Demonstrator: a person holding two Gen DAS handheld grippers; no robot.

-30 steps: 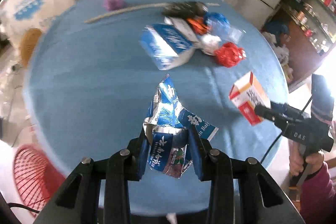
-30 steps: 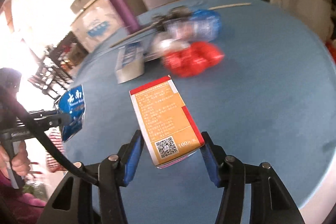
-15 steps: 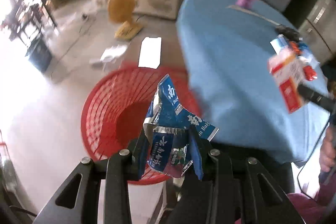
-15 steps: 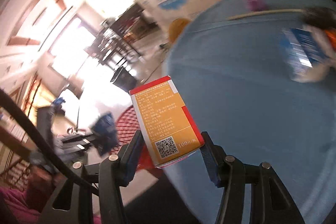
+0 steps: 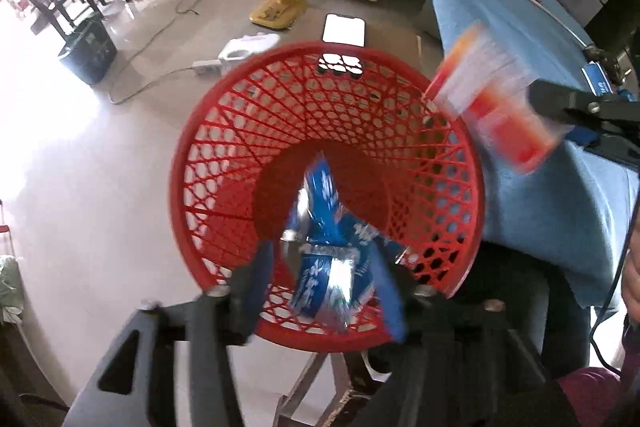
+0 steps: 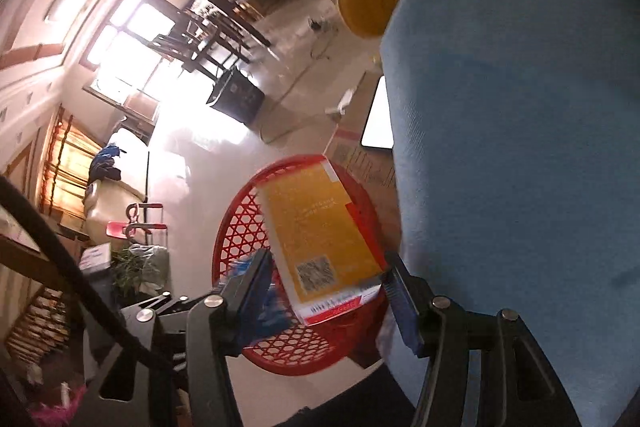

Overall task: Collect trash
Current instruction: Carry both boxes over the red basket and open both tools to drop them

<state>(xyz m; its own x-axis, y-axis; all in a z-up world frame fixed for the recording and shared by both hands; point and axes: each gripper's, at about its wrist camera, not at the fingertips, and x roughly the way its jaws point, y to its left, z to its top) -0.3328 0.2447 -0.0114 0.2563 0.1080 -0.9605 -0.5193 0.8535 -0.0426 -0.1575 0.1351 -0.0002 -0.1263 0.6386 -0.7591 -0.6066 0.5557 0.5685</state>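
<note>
Two grippers hang over the red basket: left gripper just spreading, blue wrapper loose between; right gripper just widening, orange box at twelve o'clock between them, grip unclear.

Glossy foil wrapper, plastic basket

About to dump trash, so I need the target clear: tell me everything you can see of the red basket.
The red basket is a round, open-topped bin of moulded plastic lattice with a solid rim and a solid red bottom. It stands upright on the pale floor beside the blue-clothed table. A crumpled blue and silver wrapper hangs over its inside between the left gripper's opened jaws. The orange carton hangs above its rim.
</note>
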